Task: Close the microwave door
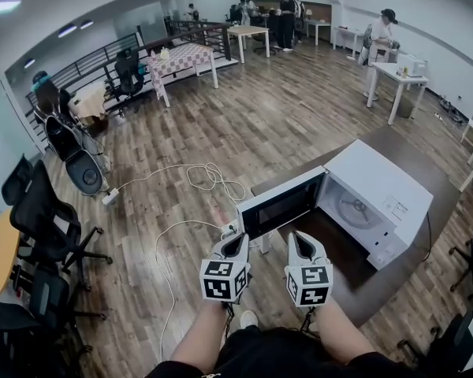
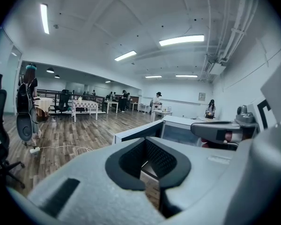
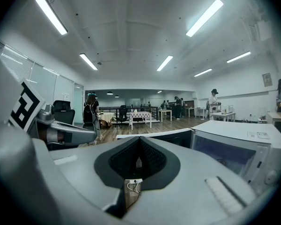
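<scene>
A white microwave (image 1: 378, 203) stands on a dark brown table (image 1: 394, 286). Its door (image 1: 282, 205), with a dark window, is swung open to the left. In the head view both grippers sit side by side at the table's near edge and point at the microwave. The left gripper (image 1: 240, 239) is just short of the open door, shut and empty. The right gripper (image 1: 298, 238) faces the oven's open cavity, its jaws together with nothing between them. From the left gripper view the door (image 2: 138, 131) shows beyond the closed jaws (image 2: 146, 140). From the right gripper view the microwave (image 3: 239, 149) lies ahead to the right.
White cables (image 1: 209, 176) loop over the wooden floor left of the table. Black office chairs (image 1: 47, 219) stand at the left. White tables (image 1: 394, 73) and several people (image 1: 284, 10) are at the far end of the room.
</scene>
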`<state>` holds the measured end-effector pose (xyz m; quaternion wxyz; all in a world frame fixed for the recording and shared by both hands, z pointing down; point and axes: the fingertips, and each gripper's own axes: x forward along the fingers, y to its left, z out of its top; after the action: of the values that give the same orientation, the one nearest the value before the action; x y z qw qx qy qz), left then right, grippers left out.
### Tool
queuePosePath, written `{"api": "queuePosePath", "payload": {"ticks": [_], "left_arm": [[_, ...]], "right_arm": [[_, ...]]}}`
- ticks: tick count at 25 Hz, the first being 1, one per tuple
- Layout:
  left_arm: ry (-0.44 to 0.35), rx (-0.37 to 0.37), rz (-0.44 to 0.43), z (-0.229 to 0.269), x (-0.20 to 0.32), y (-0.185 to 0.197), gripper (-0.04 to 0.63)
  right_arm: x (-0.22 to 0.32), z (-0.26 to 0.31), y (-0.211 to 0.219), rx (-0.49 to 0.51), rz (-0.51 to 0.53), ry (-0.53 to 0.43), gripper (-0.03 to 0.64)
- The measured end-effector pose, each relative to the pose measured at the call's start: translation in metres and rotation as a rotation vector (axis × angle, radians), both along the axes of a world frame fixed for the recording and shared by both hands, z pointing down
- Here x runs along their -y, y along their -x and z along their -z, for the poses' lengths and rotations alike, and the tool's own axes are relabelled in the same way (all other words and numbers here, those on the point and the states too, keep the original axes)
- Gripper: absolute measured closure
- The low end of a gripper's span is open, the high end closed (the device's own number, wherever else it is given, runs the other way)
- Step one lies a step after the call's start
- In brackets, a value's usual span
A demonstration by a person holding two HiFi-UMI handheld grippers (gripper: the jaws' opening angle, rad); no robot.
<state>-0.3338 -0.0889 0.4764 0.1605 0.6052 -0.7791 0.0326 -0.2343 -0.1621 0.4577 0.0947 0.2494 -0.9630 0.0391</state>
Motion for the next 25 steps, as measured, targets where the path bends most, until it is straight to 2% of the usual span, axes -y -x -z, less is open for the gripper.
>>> {"api": "queuePosePath", "payload": {"ticks": [9, 13, 19, 25], "left_arm": [[0.079, -0.007, -0.072, -0.021, 0.015, 0.053, 0.584], [0.070, -0.010, -0.124, -0.026, 0.022, 0.068, 0.574], [0.030, -0.048, -0.258, -0.036, 0.031, 0.091, 0.494], [0.019, -0.044, -0.447, -0.045, 0.049, 0.103, 0.362]], "right_arm": [[0.023, -0.003, 0.048, -0.007, -0.044, 0.010, 0.607], [0.035, -0.009, 0.060, -0.011, -0.075, 0.017, 0.607], [0.050, -0.016, 0.074, -0.009, -0.130, 0.025, 0.607], [0.065, -0.019, 0.078, -0.023, -0.179, 0.023, 0.607]]}}
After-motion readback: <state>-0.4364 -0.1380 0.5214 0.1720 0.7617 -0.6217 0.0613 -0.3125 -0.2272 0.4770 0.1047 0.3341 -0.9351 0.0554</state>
